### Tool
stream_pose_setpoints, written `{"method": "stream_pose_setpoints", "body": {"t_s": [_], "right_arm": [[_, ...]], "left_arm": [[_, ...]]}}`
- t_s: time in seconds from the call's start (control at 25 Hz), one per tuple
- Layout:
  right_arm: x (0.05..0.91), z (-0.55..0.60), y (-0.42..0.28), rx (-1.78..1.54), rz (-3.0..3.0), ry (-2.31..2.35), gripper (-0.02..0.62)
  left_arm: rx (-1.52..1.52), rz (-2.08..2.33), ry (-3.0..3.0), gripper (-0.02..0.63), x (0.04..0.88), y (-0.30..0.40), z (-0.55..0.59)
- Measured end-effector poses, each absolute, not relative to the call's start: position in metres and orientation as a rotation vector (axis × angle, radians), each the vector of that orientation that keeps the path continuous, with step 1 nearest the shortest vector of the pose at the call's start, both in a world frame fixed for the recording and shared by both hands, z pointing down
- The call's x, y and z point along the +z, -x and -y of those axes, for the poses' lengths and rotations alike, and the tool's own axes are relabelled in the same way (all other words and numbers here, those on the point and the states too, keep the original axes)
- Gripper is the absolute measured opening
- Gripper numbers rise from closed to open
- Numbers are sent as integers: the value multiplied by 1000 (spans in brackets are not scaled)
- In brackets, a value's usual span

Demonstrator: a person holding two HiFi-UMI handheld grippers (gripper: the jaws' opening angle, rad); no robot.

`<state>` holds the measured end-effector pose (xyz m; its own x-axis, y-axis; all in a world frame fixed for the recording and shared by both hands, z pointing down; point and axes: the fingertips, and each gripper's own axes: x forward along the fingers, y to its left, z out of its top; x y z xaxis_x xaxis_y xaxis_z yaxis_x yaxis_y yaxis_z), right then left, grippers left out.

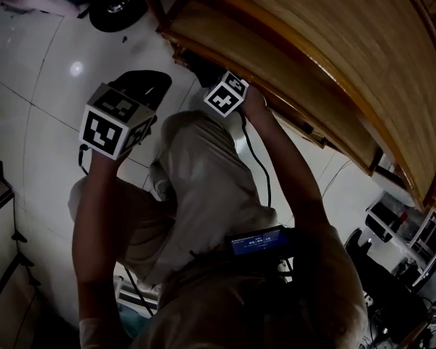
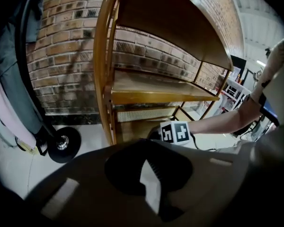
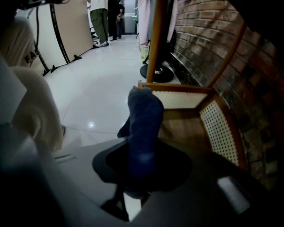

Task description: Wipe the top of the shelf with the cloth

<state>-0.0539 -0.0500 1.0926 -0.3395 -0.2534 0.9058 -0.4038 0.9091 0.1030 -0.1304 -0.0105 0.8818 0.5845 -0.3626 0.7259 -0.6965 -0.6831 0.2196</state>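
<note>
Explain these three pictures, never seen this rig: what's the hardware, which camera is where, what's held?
No robot: a person on the white tiled floor holds a two-jaw gripper in each hand; the marker cubes belong to the grippers. The head view looks down from the person's head; each gripper view looks along that gripper's jaws. The left gripper has its jaws apart with nothing between them. The right gripper is shut on a dark blue cloth, low beside the curved wooden shelf. The shelf boards in view look bare.

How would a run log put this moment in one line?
right gripper: jaws shut on cloth, low beside shelf | left gripper: jaws apart, empty | cloth not on shelf top
</note>
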Motion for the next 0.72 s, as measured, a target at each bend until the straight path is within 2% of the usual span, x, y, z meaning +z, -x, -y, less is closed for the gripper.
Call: {"method": "stream_pose_setpoints", "body": {"t_s": [0.24,0.72], "right_arm": [[1112,2,-51,388,1835,-521,94],[1113,-60,-209,465,1685,-699,100]], "left_arm": [[859,860,-2340,5,879,134,24],[819,809,-2411,5,873,117,36]]}}
